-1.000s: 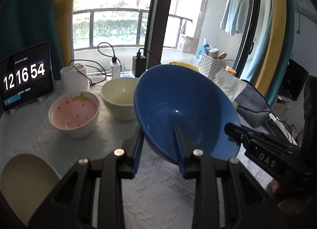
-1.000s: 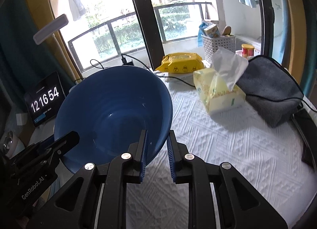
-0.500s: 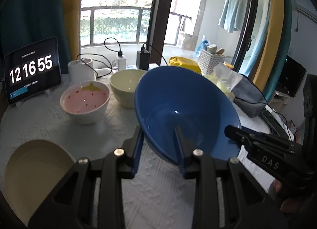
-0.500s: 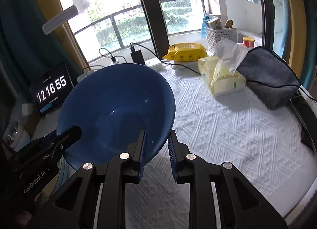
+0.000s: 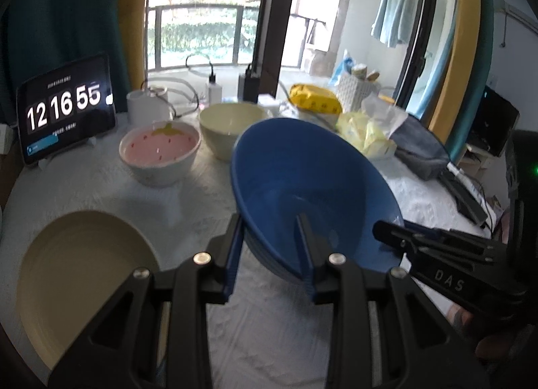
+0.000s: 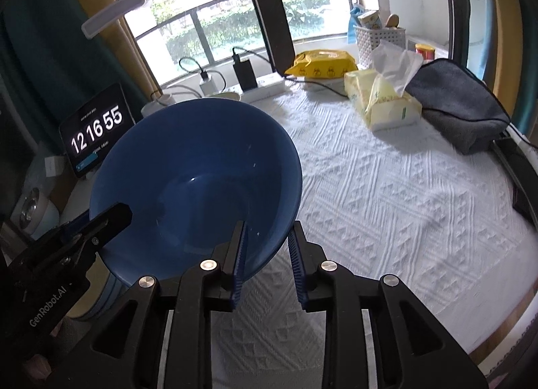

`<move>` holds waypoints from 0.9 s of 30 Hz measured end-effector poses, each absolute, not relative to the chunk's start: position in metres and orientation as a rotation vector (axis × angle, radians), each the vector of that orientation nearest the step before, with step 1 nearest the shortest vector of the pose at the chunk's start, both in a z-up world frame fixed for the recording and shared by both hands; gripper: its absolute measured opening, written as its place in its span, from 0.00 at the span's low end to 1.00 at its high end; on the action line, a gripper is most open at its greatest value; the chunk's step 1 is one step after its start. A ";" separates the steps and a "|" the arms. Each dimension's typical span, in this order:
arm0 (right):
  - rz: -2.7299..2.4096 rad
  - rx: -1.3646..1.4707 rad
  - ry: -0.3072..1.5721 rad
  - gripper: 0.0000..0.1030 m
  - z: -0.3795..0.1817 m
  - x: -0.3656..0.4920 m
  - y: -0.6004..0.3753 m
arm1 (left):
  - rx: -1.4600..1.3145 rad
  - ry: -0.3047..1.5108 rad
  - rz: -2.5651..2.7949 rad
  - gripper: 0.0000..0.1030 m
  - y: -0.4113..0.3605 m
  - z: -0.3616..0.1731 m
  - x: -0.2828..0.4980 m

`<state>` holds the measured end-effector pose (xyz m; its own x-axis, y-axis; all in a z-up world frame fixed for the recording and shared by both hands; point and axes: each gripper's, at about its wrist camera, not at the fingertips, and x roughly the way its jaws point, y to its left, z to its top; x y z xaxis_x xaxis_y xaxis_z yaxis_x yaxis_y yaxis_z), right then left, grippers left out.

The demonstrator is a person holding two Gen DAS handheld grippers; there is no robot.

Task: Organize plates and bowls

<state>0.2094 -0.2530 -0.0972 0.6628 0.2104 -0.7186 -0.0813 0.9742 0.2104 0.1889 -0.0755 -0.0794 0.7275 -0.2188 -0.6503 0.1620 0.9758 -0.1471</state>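
Fingers of the left gripper (image 5: pixel 270 254) pinch the near rim of the blue bowl (image 5: pixel 312 187) at frame centre, tilted above the cloth. The right gripper (image 6: pixel 267 259) clamps the opposite rim (both equally near). Beyond, toward the upper left, wait the pink bowl (image 5: pixel 159 153) and cream bowl (image 5: pixel 232 123); the plate (image 5: pixel 84 281) sits lower left.

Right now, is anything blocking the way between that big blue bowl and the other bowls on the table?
Nothing visible does. The blue bowl, gripped by both the left gripper and right gripper, has only bare tablecloth between it and the strawberry bowl and cream bowl.
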 end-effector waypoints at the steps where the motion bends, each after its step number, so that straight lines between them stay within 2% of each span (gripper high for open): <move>1: 0.166 0.161 0.846 0.27 -0.100 0.209 -0.251 | -0.084 0.736 -0.209 0.32 -0.074 -0.082 0.188; 16: 0.172 0.141 0.888 0.28 -0.101 0.197 -0.240 | -0.070 0.791 -0.202 0.32 -0.064 -0.094 0.174; 22: 0.165 0.126 0.865 0.30 -0.091 0.196 -0.239 | -0.058 0.755 -0.170 0.34 -0.059 -0.087 0.169; 24: 0.163 0.127 0.861 0.32 -0.088 0.196 -0.239 | -0.063 0.737 -0.170 0.35 -0.056 -0.082 0.168; 27: 0.160 0.128 0.855 0.33 -0.085 0.197 -0.240 | -0.068 0.714 -0.166 0.42 -0.052 -0.075 0.166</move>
